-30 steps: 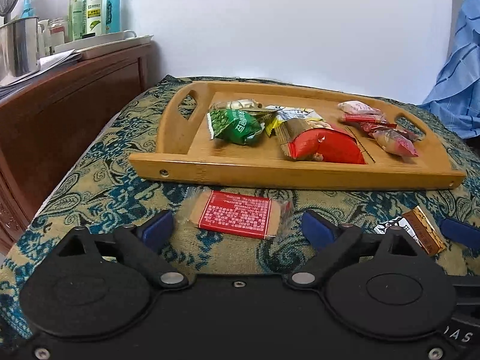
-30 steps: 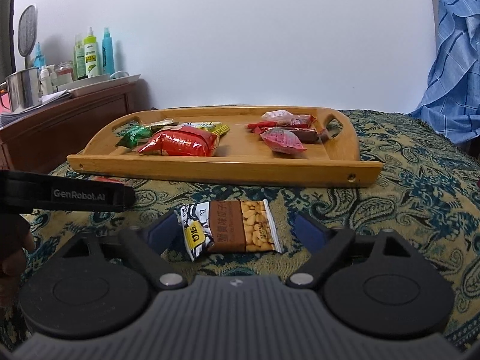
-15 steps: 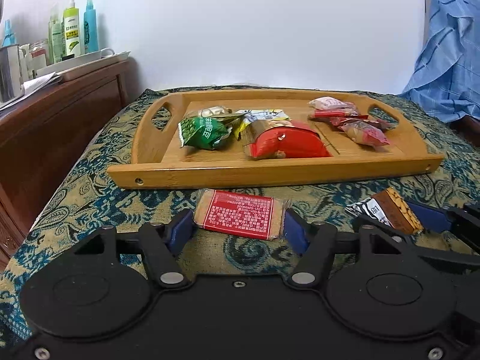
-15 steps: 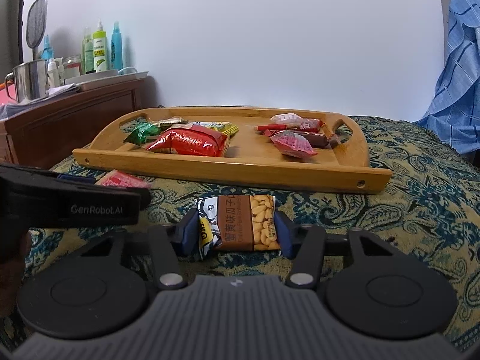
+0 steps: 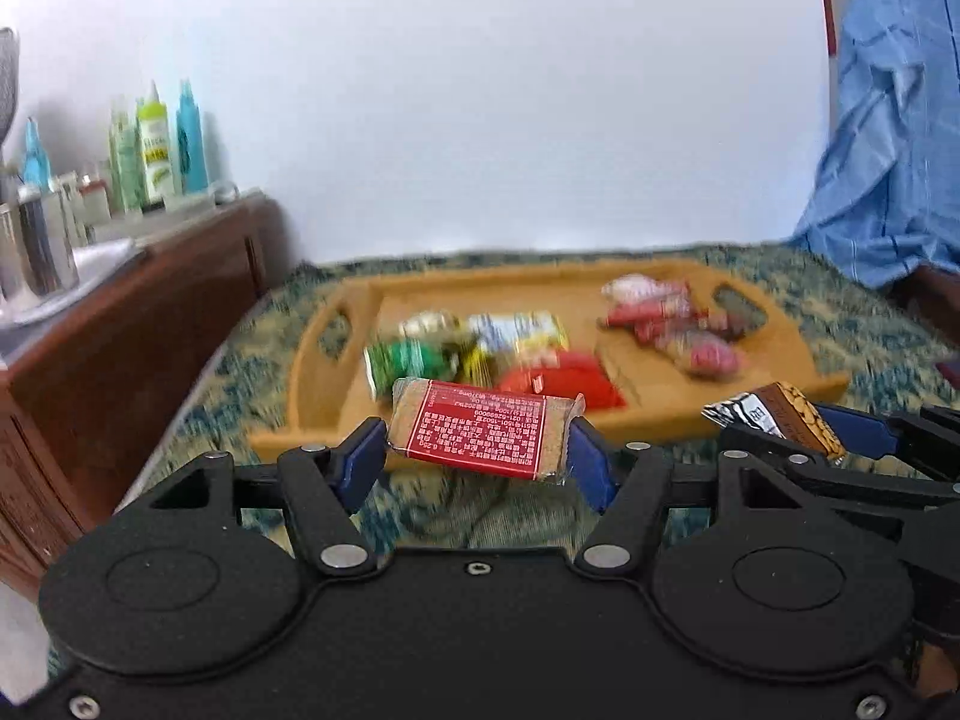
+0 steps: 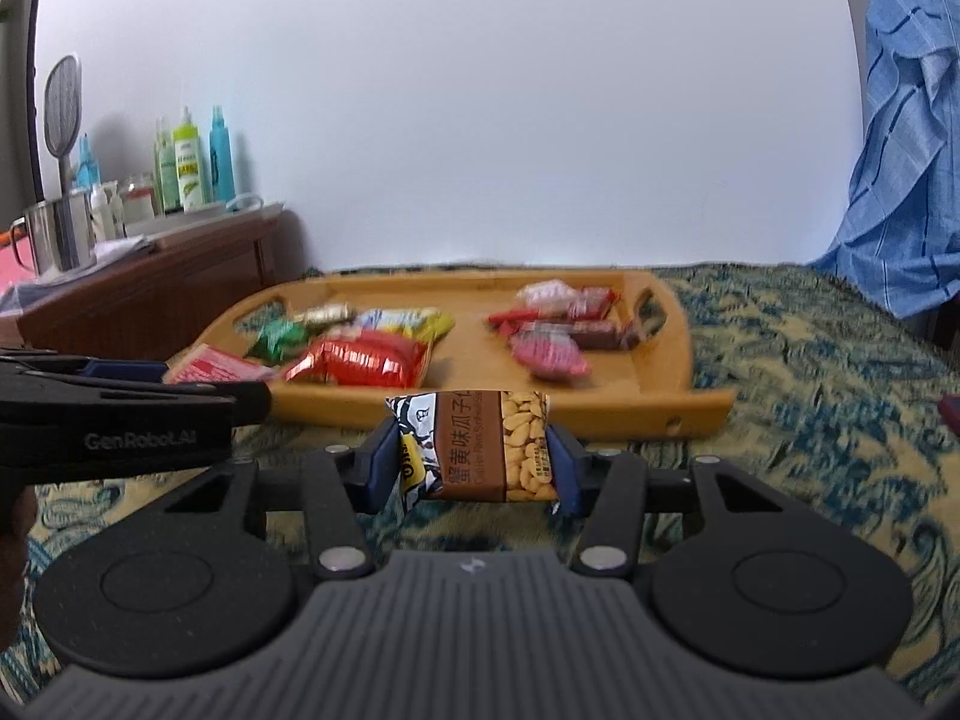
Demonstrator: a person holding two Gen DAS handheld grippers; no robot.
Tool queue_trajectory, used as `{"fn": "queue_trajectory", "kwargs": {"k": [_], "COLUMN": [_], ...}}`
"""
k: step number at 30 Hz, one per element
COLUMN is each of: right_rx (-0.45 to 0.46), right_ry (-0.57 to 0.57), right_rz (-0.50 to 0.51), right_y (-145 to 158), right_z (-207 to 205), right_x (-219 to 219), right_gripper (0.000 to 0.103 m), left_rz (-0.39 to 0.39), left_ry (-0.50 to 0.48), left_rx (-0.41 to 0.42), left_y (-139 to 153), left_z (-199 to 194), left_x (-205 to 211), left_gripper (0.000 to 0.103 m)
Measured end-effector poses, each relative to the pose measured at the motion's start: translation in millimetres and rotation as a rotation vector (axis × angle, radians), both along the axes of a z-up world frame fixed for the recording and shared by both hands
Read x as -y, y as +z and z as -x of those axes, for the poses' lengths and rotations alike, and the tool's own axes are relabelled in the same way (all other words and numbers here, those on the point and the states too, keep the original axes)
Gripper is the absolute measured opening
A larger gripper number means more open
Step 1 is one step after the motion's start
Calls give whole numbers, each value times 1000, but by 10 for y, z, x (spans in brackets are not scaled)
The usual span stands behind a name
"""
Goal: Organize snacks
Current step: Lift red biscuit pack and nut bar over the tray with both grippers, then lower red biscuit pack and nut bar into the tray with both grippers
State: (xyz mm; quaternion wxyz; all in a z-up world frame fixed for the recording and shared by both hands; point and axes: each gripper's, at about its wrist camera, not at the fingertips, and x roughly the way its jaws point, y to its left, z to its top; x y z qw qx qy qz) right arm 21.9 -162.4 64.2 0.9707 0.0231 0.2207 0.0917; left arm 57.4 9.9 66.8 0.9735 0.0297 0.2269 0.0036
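— Left claw (image 5: 477, 447) clamped on the red-labelled bar (image 5: 485, 427), blue pads (image 5: 360, 461) pressing both short ends. Held clear above the patterned cloth (image 5: 480, 516), just in front of the wooden tray (image 5: 648, 426).

— Right claw (image 6: 472, 462) likewise gripping: peanut packet (image 6: 474, 447) pinched between its pads, brown band upright in the middle, nuts printed on the right half. Also lifted off the cloth, near the tray's front rail.

— Seen from the left wrist too, that peanut packet (image 5: 774, 420), off to the right, level with the bar. Claws side by side, close but apart.

— Inside the tray: green packet (image 6: 277, 337), red foil bag (image 6: 360, 360) and yellow-edged packet (image 6: 408, 321) heaped on the left half.

— On the right half, pink and red wrapped sweets (image 6: 549, 348) bunched near the handle cutout. Blurred in the left view; sharper in the right.

— Further out: dark wooden cabinet (image 6: 156, 294) on the left, against the white wall.

— On top of it, green and blue bottles (image 6: 189, 168), a steel mug (image 6: 57, 237), a racket-shaped swatter (image 6: 63, 102) standing behind.

— Blue striped fabric (image 6: 906, 150) hanging at far right.
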Motion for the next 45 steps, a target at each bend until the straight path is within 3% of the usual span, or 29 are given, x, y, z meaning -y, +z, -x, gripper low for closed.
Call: {"fn": "queue_trajectory", "kwargs": {"k": [11, 19, 23, 33, 45], "right_rx": [58, 64, 61, -12, -79], "right_ry": [-16, -11, -4, 36, 68], "right_rz": [-24, -52, -39, -37, -21], "right_y": [425, 562, 566, 421, 182], "right_z": [-432, -962, -1216, -1744, -2156], "right_x": [184, 245, 207, 134, 52], "right_gripper": [55, 55, 55, 55, 55], "left_rz": [41, 74, 101, 76, 77], "left_ry": [35, 84, 108, 141, 177], "left_rx": [69, 38, -4, -88, -171], "left_y": [453, 561, 538, 250, -1], "left_z": [-437, -1016, -1296, -1950, -2363], "left_x": [-78, -229, -335, -466, -534], "left_gripper": [63, 63, 63, 63, 63]}}
